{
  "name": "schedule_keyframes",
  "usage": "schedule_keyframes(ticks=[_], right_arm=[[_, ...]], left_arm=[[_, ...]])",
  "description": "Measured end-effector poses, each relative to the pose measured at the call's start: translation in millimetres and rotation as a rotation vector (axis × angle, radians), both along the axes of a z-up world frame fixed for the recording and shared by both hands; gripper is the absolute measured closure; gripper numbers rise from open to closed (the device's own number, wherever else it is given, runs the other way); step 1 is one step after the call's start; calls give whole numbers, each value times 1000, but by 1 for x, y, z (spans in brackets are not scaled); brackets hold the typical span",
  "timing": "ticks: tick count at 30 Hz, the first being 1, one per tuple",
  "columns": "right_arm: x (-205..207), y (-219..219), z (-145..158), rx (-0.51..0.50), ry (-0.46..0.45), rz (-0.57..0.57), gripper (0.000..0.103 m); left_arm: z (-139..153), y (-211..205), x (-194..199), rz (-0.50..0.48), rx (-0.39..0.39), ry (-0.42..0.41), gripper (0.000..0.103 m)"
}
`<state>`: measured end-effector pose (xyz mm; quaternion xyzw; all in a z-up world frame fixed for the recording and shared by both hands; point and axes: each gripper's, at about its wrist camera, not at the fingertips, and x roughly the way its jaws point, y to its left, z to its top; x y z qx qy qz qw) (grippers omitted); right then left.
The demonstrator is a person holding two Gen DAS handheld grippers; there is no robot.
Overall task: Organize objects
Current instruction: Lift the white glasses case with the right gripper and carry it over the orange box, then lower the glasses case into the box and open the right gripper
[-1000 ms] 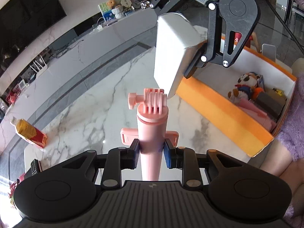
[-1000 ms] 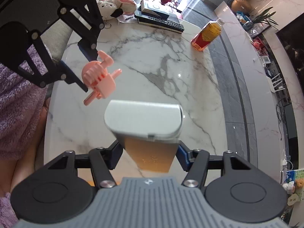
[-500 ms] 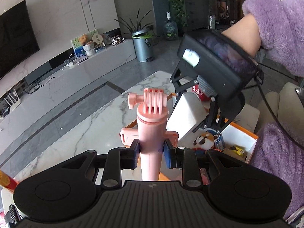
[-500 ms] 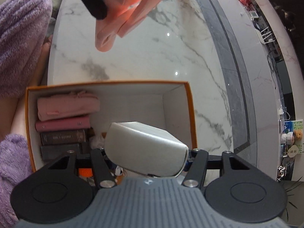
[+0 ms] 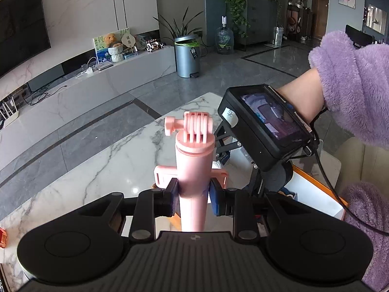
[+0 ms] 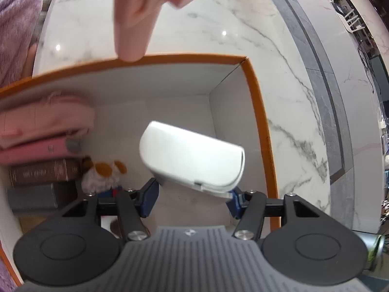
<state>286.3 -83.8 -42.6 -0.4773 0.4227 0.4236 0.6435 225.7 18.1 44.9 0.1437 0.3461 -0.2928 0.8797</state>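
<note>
No brand or label is readable; the gilt lettering on the brown book point(image 6: 46, 172) spine is too blurred to make out. The left gripper point(image 5: 193, 196) is nearly closed, clamped on a pink selfie stick point(image 5: 193, 168) that stands up ahead of it over the marble surface point(image 5: 97, 170). The right gripper point(image 6: 193, 196) is about half open, its pads pressing a white case point(image 6: 192, 158), held tilted inside the orange-rimmed box point(image 6: 257, 112). Left of this gripper in the box lie books and a plush toy point(image 6: 102, 172). Beyond the surface: grey tiled floor, TV, a bin point(image 5: 187, 56)
</note>
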Motion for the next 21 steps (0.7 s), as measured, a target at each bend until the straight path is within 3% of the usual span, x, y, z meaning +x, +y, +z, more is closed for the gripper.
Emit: schedule_keyframes(ticks=[4,11,15,21], right_arm=[[12,8,-10,53,21,-5,44],[7,10,-57,-19,-23,69,46],[3,-1,-52,16,-91,92,44],[-5,-20,-52,-22,-67,83,44]], left_arm=[[-1,0,7,2,-20,0,72],[-4,-9,13,-13,-30,-8,72],[-8,-16,14,-33,-14,-8,72],[-16,-31,13,-63,11,-13,72]])
